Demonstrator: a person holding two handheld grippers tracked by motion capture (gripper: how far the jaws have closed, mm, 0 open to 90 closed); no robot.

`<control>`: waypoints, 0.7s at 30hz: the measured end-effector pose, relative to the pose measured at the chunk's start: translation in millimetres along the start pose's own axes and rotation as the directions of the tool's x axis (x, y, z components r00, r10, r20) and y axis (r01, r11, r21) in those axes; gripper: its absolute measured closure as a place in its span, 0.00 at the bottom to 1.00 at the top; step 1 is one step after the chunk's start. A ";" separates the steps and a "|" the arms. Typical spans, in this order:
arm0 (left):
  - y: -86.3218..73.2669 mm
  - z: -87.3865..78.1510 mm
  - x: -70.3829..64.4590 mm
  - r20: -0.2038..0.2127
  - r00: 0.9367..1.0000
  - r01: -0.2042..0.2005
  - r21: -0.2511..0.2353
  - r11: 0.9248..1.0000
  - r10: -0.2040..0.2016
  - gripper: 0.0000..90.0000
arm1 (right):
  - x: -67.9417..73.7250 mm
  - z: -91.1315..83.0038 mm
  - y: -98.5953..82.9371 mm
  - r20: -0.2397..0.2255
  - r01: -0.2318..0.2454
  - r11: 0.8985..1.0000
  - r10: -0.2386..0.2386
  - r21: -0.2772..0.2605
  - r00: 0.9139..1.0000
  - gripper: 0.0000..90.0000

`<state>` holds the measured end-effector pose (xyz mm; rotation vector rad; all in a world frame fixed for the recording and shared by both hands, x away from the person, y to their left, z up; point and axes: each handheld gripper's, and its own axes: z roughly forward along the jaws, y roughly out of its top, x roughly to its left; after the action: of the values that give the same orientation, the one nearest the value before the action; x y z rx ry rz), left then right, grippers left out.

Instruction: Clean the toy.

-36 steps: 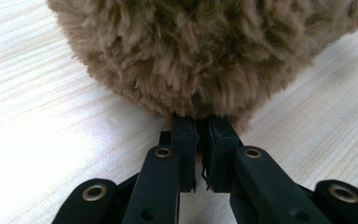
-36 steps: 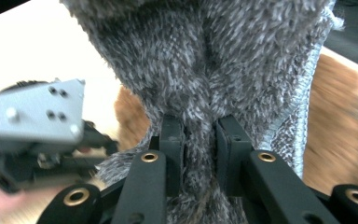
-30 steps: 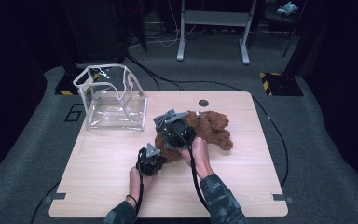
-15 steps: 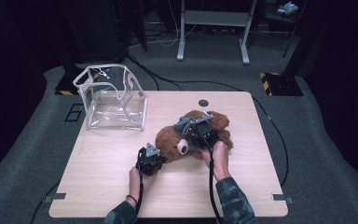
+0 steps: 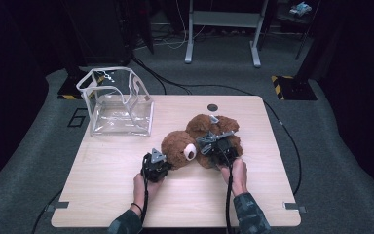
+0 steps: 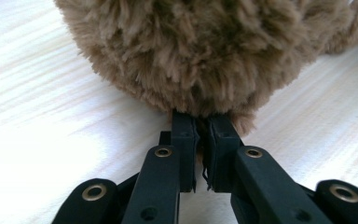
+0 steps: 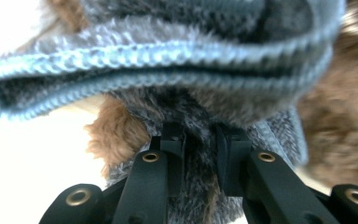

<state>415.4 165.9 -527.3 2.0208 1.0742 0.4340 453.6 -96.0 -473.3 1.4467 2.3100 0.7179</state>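
Item 1: teddy bear [image 5: 195, 141], brown plush, lying on its side near the middle of the surface [image 5: 102, 195], head toward the person, pale muzzle facing up; a grey knitted garment [image 7: 168, 56] sits on its body

Item 2: left claw [image 5: 156, 165], held in the left hand [image 5: 141, 187], at the bear's head. In the left gripper view the jaws stand nearly together with a tuft of fur [image 6: 203, 109] pinched between the tips: closed on the bear

Item 3: right claw [image 5: 219, 146], held in the right hand [image 5: 237, 175], over the bear's body. In the right gripper view the jaws are drawn in on grey fleecy fabric and fur between them: gripping the bear by its clothed body

Item 4: clear plastic bag [image 5: 117, 102], box-shaped with white edging, top open, standing upright at the far left of the surface, well apart from the bear; nothing seen inside

Item 5: dark round disc [image 5: 213, 107] set in the surface near the far edge, beyond the bear

Status, as judged: both grips appear made, bear not yet lifted and resting on the surface. If the bag is the destination, what is left is the lift, the carry across to the left and the lowering of the bear through the open top
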 end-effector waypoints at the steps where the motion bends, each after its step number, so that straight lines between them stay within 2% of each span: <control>1: 0.1 0.0 0.8 -0.001 1.000 0.003 -0.002 1.000 -0.003 0.92 | 2.2 1.1 -0.4 -0.016 -0.004 1.000 0.004 0.006 1.000 0.85; 3: 0.1 -0.3 2.2 -0.006 1.000 -0.001 -0.001 1.000 0.001 0.87 | 7.5 2.4 -0.9 -0.018 0.007 1.000 -0.007 0.007 1.000 0.85; 4: 0.1 -0.7 3.0 -0.006 1.000 0.001 -0.001 1.000 -0.001 0.82 | 9.2 3.4 -1.1 -0.033 0.015 1.000 -0.015 0.009 0.999 0.85; 9: 0.7 -2.9 5.7 -0.008 1.000 0.013 0.020 1.000 -0.012 0.55 | 17.7 7.7 -3.1 -0.047 0.019 1.000 -0.019 0.010 0.999 0.85; 13: 4.0 -7.4 2.0 -0.004 1.000 0.013 -0.002 1.000 -0.013 0.38 | 16.2 7.8 -3.9 -0.062 0.010 1.000 -0.010 0.007 0.998 0.85; 17: 13.2 -15.4 -1.1 -0.001 0.999 0.032 -0.039 0.999 -0.032 0.30 | 15.8 8.6 -5.2 -0.070 0.002 1.000 -0.002 0.007 0.998 0.85; 19: 19.0 -18.6 -3.1 0.004 0.999 0.051 -0.059 0.997 -0.051 0.28 | 16.5 8.4 -5.3 -0.074 -0.004 1.000 0.005 0.011 0.997 0.85; 21: 22.5 -19.8 -5.0 -0.009 0.997 0.074 -0.086 0.994 -0.075 0.25 | 17.4 8.7 -5.7 -0.075 -0.007 1.000 0.008 0.014 0.997 0.85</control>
<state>412.5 164.1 -497.1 1.8989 1.1165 0.4465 446.2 -80.2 -483.7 1.4588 2.3713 0.7718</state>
